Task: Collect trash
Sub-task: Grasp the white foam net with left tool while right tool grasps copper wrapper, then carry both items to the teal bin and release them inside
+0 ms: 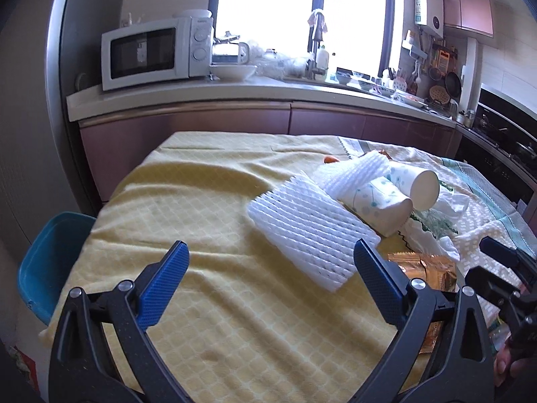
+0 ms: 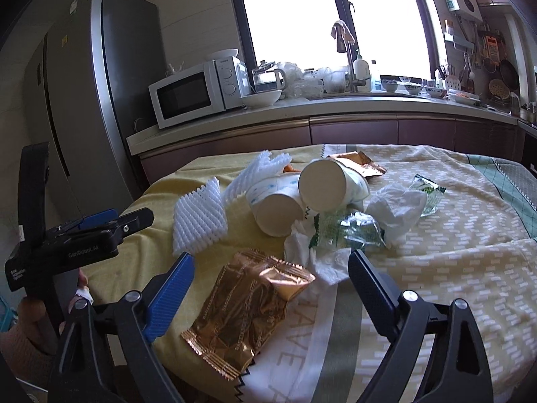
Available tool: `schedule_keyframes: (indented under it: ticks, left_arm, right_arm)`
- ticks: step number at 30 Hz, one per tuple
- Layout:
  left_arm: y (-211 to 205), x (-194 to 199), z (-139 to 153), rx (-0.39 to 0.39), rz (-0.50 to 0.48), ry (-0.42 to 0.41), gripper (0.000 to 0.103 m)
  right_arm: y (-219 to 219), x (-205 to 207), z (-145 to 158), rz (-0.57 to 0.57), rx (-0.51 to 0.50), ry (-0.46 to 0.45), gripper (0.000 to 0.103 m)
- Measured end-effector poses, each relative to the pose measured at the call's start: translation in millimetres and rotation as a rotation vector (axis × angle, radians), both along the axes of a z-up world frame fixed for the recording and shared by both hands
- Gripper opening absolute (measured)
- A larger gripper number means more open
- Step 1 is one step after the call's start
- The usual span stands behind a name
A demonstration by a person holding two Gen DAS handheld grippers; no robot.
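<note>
Trash lies on a table under a yellow cloth (image 1: 188, 201). A white foam net sleeve (image 1: 308, 231) lies just ahead of my open, empty left gripper (image 1: 272, 252); it also shows in the right wrist view (image 2: 198, 218). Two tipped paper cups (image 1: 386, 205) (image 2: 322, 184) lie behind it beside a second foam sleeve (image 1: 355, 171). A copper foil wrapper (image 2: 248, 305) lies between the fingers of my open, empty right gripper (image 2: 272, 265). Crumpled tissue (image 2: 396, 208) and green wrappers (image 2: 352, 231) lie beyond it.
A blue chair (image 1: 47, 262) stands at the table's left edge. A counter with a microwave (image 1: 151, 53), sink and dishes runs behind the table. A fridge (image 2: 84, 100) stands at the left. An oven (image 1: 503, 141) is at the right.
</note>
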State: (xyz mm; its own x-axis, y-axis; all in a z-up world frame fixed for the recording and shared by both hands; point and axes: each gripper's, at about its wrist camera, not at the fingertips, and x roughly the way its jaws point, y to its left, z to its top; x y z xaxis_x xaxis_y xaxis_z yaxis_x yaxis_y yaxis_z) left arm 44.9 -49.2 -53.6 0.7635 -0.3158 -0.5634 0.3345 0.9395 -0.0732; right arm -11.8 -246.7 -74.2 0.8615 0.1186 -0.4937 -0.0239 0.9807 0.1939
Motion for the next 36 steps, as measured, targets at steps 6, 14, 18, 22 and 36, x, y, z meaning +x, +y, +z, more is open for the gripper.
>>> schedule_keyframes:
  ticks: [6, 14, 18, 22, 36]
  left_arm:
    - [-22, 29, -26, -0.028, -0.09, 0.154, 0.077]
    - [-33, 46, -45, -0.09, -0.14, 0.265, 0.051]
    - [-34, 51, -47, -0.126, -0.15, 0.289, 0.031]
    - [-28, 47, -41, -0.153, -0.154, 0.284, 0.017]
    - [62, 25, -2, -0.172, -0.043, 0.167, 0.014]
  right_arm:
    - [0, -2, -24, 0.053, 0.101, 0.102, 0.067]
    - [-3, 7, -37, 0.109, 0.215, 0.147, 0.034]
    - [-1, 9, -34, 0.133, 0.241, 0.143, 0.02]
    - [-1, 13, -29, 0.161, 0.249, 0.132, 0.015]
    - [38, 41, 17, 0.35, 0.263, 0.054, 0.006]
